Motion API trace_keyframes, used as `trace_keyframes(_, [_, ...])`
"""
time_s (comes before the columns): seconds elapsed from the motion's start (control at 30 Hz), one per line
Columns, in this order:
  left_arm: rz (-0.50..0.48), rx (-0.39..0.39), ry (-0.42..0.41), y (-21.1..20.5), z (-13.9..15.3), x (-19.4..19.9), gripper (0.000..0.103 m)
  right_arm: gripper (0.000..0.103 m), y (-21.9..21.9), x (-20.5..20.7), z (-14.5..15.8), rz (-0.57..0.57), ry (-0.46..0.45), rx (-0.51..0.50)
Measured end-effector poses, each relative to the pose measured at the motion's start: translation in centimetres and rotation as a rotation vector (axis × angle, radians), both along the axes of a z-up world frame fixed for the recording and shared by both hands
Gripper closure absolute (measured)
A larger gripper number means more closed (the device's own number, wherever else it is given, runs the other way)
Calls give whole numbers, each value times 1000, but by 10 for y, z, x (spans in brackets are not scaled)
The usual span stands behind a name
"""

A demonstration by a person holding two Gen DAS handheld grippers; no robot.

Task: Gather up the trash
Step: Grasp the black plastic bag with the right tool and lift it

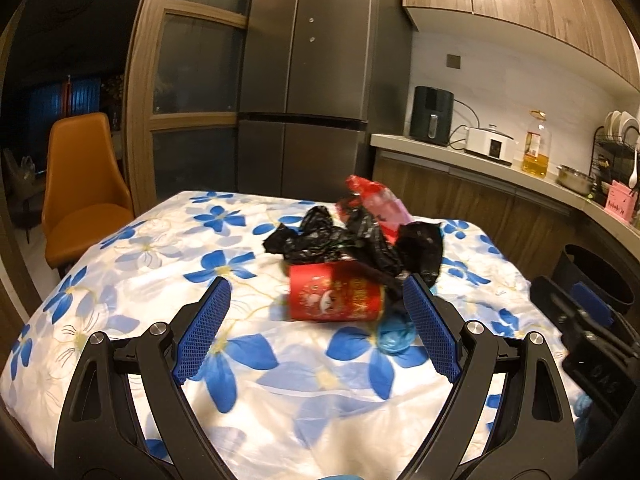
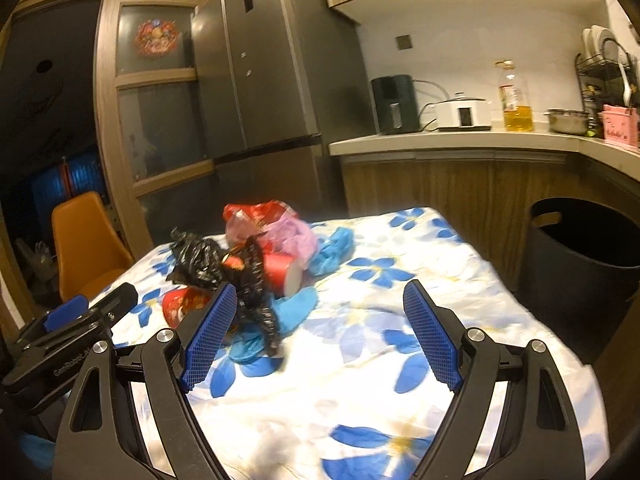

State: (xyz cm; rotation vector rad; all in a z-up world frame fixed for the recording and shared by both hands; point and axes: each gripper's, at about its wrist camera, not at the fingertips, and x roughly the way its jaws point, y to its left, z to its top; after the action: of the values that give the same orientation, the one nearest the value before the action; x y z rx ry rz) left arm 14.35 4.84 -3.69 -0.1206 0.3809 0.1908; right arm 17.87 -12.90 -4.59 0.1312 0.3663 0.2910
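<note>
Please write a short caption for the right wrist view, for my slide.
Open right gripper above a floral tablecloth, facing piled trash; black bin beside the table.

Partial lettering reading "GenRobot" is seen on the black body of the left tool (image 2: 80, 312) in the right wrist view. Print on the red cup (image 1: 336, 298) is blurred and cannot be read.

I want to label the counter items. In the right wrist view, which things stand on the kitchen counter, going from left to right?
Black air fryer → white cooker → oil bottle → metal pot → pink box.
</note>
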Motion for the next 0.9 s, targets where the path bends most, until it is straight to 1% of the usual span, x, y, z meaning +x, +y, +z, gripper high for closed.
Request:
trace_keyframes(0.23, [31, 0, 2, 21, -8, 2, 17, 22, 38, 29, -17, 95, 42, -16])
trace_keyframes(0.37, [48, -12, 12, 33, -12, 5, 17, 22, 55, 44, -21, 117, 55, -38])
trace_keyframes(0.53, [58, -14, 20, 41, -16, 8, 17, 25, 64, 63, -27, 136, 84, -33])
trace_keyframes(0.63, [60, -12, 29, 44, -19, 11, 17, 32, 68, 72, -32, 147, 108, -36])
trace_keyframes(0.73, [58, -20, 36, 46, -22, 13, 17, 44, 71, 77, -37, 164, 131, -32])
trace_keyframes(0.77, [55, -24, 37, 47, -22, 14, 17, 51, 72, 77, -38, 170, 135, -33])
trace_keyframes(0.8, [52, -28, 38, 47, -23, 14, 17, 60, 73, 78, -39, 177, 136, -37])
trace_keyframes(0.83, [48, -29, 38, 47, -23, 15, 17, 63, 74, 77, -39, 184, 135, -39])
trace_keyframes(0.9, [40, -27, 40, 46, -23, 17, 17, 76, 75, 75, -38, 195, 125, -37])
